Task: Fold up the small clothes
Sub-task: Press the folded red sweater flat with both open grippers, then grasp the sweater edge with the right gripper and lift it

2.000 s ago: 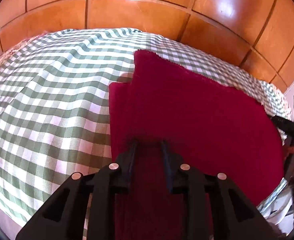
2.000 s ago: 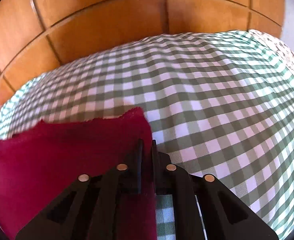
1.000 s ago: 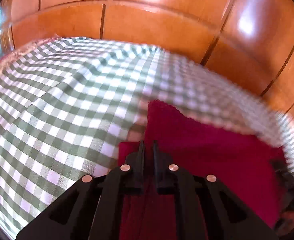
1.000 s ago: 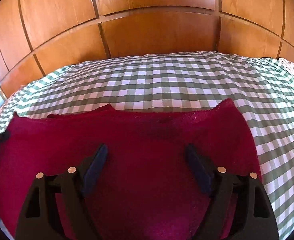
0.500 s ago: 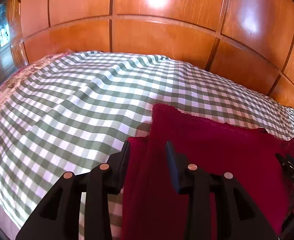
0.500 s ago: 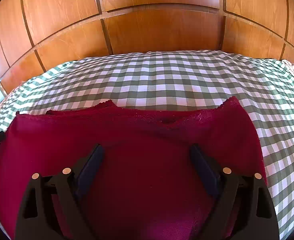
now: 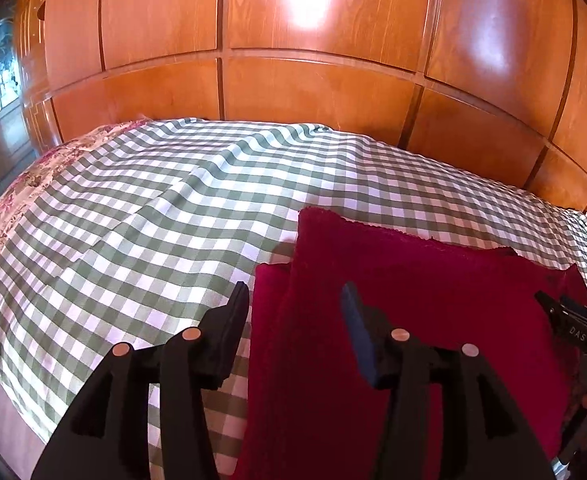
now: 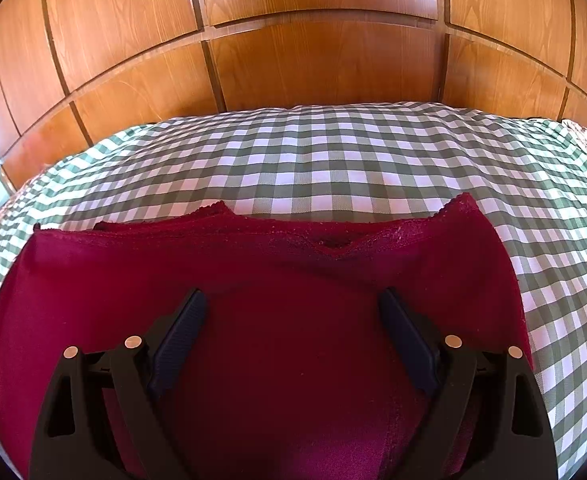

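Nearest the lens, the right gripper (image 8: 291, 336) hovers with its jaws spread wide and empty over the middle of the crimson garment (image 8: 277, 320), whose long axis runs side to side across the jaws. The left gripper (image 7: 295, 322), jaws also parted and gripping nothing, straddles the garment's left edge, where a lower layer peeks out; that hand seems better placed for the next fold. The cloth looks a soft, matte knit with a scalloped far hem, lying folded near the bed's near edge. Beyond spreads the green-and-white checked bedspread (image 8: 333, 152), then glossy wooden panels (image 8: 317, 56).
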